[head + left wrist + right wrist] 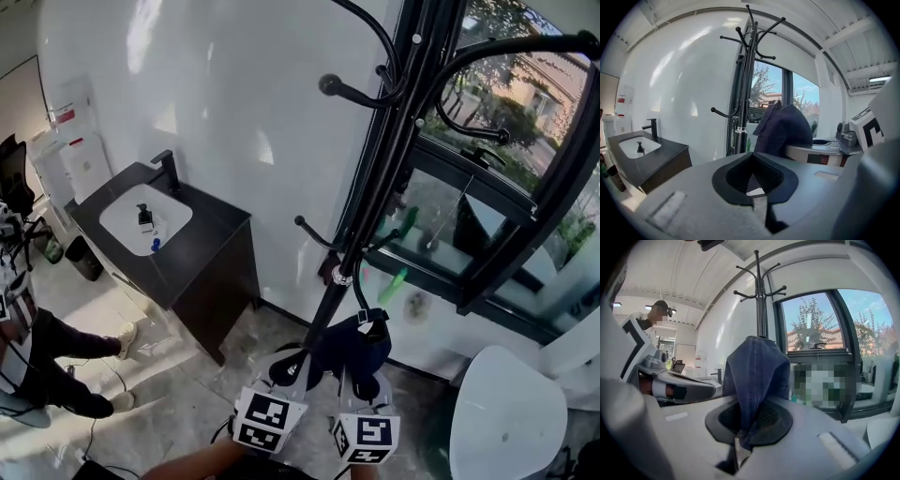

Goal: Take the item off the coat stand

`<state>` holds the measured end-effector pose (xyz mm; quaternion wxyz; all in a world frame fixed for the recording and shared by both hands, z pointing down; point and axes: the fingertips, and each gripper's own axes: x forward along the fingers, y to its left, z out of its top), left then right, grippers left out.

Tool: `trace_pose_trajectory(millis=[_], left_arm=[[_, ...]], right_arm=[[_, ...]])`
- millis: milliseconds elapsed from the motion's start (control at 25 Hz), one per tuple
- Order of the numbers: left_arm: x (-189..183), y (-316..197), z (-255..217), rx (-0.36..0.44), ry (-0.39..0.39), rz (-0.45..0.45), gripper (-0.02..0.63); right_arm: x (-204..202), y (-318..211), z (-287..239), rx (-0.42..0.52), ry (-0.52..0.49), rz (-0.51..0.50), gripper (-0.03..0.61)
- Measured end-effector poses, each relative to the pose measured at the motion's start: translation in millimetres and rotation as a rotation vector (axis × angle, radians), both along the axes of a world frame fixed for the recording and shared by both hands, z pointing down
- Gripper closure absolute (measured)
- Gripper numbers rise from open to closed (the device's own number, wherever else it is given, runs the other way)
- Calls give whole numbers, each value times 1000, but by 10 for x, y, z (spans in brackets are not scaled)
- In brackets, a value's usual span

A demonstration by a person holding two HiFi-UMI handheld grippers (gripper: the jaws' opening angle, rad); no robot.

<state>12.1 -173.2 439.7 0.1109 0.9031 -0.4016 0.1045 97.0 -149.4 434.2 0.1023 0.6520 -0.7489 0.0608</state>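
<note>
The black coat stand [370, 202] rises in front of the window, and its hooks carry nothing. A dark blue denim item [361, 342] is bunched low beside the pole, clear of the hooks. My right gripper [366, 386] is shut on the item's lower edge. In the right gripper view the cloth [757, 376] stands up out of the closed right gripper [742, 439] and hides the lower part of the stand [761, 296]. My left gripper [286, 370] is close beside it. In the left gripper view the left gripper [757, 190] is shut on nothing, with the item [783, 131] just right of the pole [743, 93].
A black vanity [202, 253] with a white sink [141, 217] and a black tap stands at the left wall. A person's legs [66, 356] are at the far left. A white rounded fixture [506, 417] sits at the lower right, under the window [506, 178].
</note>
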Motion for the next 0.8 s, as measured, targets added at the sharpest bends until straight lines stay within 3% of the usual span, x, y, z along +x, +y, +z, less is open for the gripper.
trace_pose_trajectory(millis=[800], left_arm=[[-298, 740, -148, 46, 10, -92, 612]], right_arm=[[-201, 716, -131, 13, -29, -50, 563]])
